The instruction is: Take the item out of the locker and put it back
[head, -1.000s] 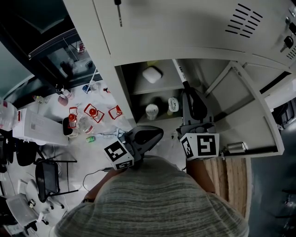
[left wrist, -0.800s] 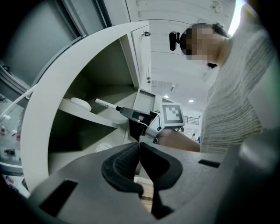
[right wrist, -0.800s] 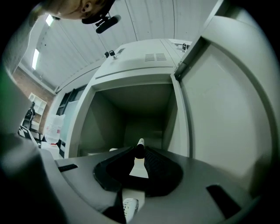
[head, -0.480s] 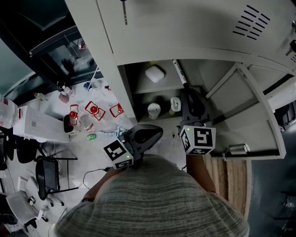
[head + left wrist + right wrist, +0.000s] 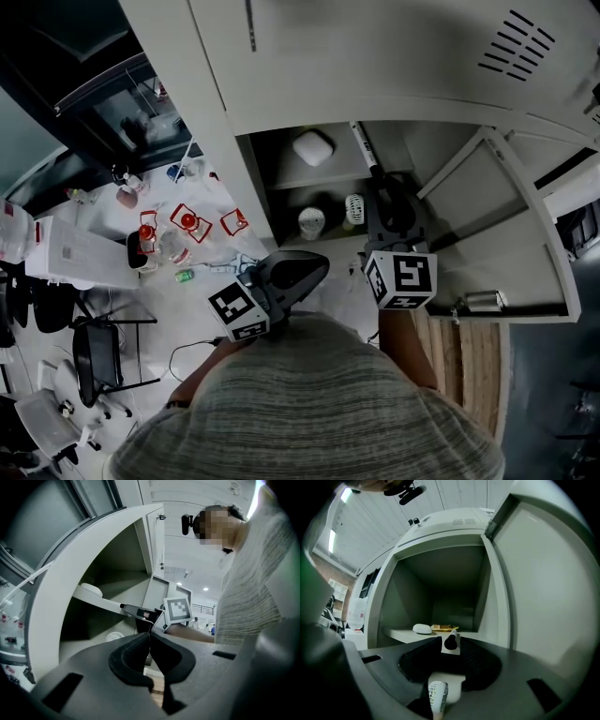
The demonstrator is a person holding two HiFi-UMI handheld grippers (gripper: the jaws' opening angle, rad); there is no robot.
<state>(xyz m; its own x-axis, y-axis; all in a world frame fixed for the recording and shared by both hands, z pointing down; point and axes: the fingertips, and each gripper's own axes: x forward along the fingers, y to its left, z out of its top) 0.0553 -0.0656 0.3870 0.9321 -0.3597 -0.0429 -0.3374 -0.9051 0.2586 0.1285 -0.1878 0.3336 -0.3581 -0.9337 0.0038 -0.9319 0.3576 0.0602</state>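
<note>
Right gripper [image 5: 380, 187] has sunk a little to the upper shelf [image 5: 401, 633] of the locker [image 5: 216, 112] since a second ago. Its fingers have just been opening. They now stand narrowly apart with the black near end of the marker [image 5: 450, 641] between them, apparently no longer pinched. The marker lies on the right part of that shelf. Its long axis runs straight into the locker, in line with the right gripper, and its near end is at the shelf's front edge. A white oval case [image 5: 422, 628] sits to its left, apart from it. The left gripper [image 5: 149, 641] hangs outside, left of the opening, as before, its fingers pressed together on nothing. The put-back looks nearly done. Drawing the right gripper straight back along the marker's axis should clear the fingers without dragging the marker off the edge.
</note>
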